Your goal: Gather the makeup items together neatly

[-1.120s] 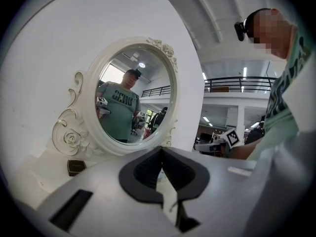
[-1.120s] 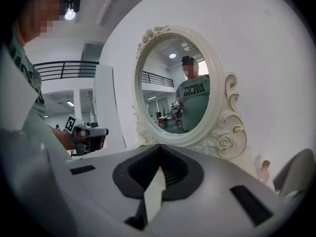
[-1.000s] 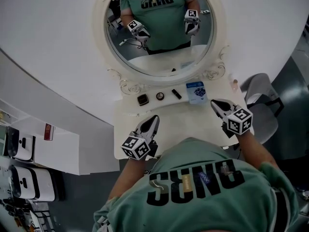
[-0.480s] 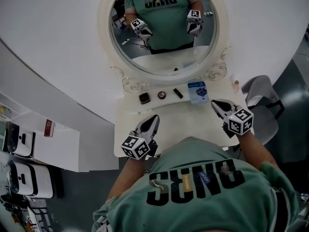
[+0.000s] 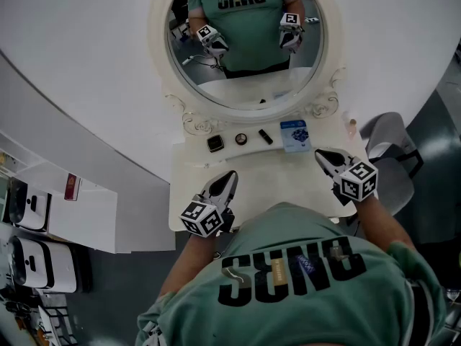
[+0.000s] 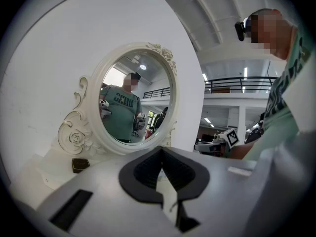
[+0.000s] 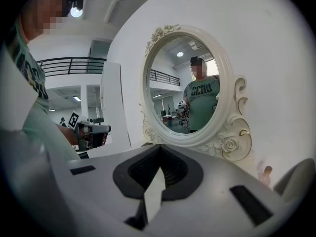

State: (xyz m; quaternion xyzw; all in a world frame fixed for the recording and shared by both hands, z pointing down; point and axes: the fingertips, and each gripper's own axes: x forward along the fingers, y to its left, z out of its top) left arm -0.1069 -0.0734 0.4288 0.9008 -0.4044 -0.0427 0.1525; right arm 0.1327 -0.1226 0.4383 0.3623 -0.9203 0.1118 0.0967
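Jaws of left gripper [image 5: 229, 176] and right gripper [image 5: 321, 154] are closed, empty, above the table [image 5: 274, 175]

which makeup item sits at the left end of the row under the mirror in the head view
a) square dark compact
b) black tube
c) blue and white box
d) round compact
a: in the head view the square dark compact is leftmost, followed rightward by the round compact, the black tube and the blue and white box.
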